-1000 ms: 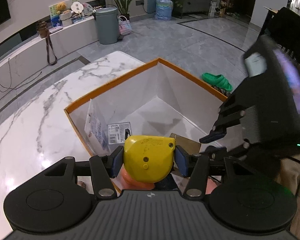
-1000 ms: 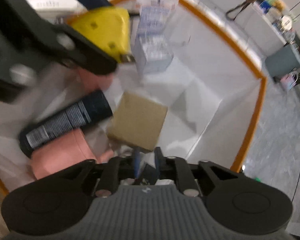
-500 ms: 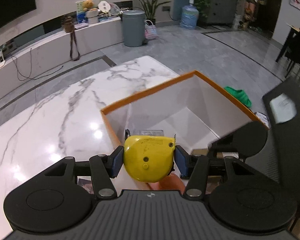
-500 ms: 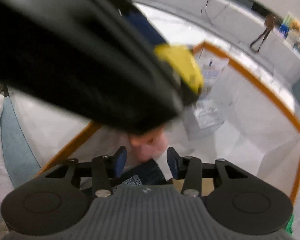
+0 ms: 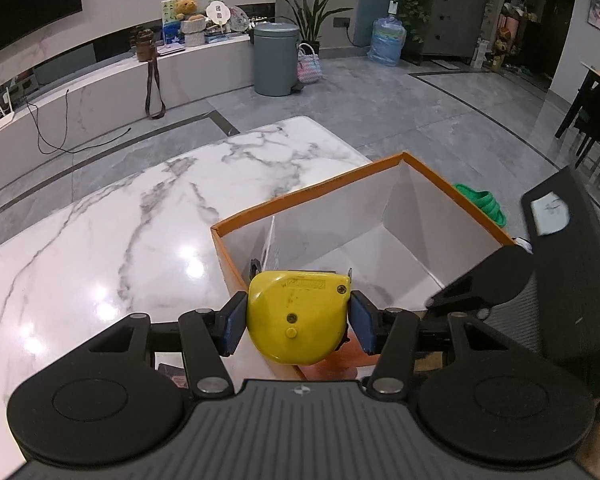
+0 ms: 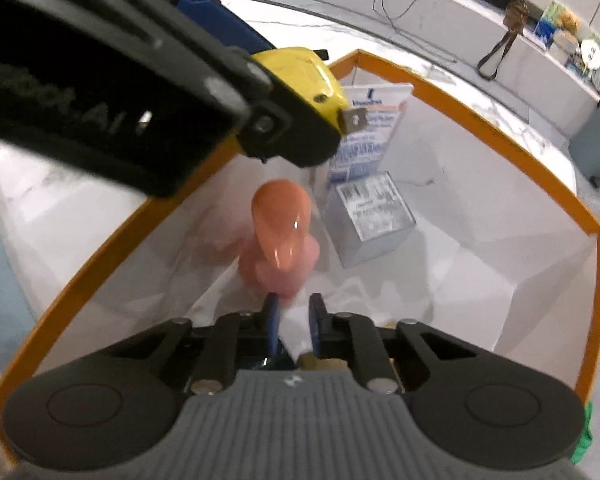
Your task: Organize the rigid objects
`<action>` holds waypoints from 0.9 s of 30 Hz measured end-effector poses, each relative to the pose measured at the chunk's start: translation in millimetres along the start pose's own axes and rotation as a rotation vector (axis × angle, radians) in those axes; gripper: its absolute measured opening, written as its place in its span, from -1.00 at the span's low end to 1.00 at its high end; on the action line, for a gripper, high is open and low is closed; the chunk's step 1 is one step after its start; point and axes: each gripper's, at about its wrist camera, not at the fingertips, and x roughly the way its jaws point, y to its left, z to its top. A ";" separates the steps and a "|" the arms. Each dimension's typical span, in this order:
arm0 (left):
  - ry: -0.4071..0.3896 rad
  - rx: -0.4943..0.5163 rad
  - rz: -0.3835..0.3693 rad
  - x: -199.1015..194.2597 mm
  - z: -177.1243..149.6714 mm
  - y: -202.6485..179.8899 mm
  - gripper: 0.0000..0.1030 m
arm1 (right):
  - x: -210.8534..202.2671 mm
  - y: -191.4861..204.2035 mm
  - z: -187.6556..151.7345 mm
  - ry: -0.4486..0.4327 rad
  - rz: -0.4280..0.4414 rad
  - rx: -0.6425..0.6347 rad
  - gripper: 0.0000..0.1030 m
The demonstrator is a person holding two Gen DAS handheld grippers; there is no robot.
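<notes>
My left gripper (image 5: 298, 320) is shut on a yellow tape measure (image 5: 298, 316) and holds it above the near left corner of an orange-rimmed white box (image 5: 440, 172). The same tape measure (image 6: 308, 76) shows in the right wrist view, high over the box (image 6: 500, 132). My right gripper (image 6: 293, 324) is inside the box, jaws narrowly apart with nothing clearly between them, just behind a pink bottle (image 6: 282, 232). A clear packet with blue print (image 6: 370, 200) leans further in.
The box stands on a white marble table (image 5: 120, 248). The right gripper's body (image 5: 540, 280) is at the right of the left wrist view. A small dark item (image 5: 172, 374) lies on the table under my left gripper. Beyond are a grey bin (image 5: 276, 60) and floor.
My left gripper has risen and drawn back to the left with the tape measure. My right gripper opened, then narrowed, and now faces the pink bottle.
</notes>
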 end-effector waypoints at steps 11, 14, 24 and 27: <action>0.003 0.050 -0.031 -0.9 -4.0 -14.1 0.20 | 1.0 11.3 -17.4 0.160 -0.022 -0.089 -0.93; 0.005 0.056 -0.035 -0.4 -5.3 -17.0 0.20 | 7.1 9.2 -19.4 0.135 0.039 -0.050 -0.94; 0.012 0.083 -0.081 -2.4 -8.4 -24.9 0.20 | -42.8 -11.7 -27.9 0.031 -0.039 -0.035 -0.52; 0.008 0.091 -0.088 -1.3 -7.1 -29.7 0.20 | -45.8 -32.0 -32.4 0.018 -0.094 0.014 0.07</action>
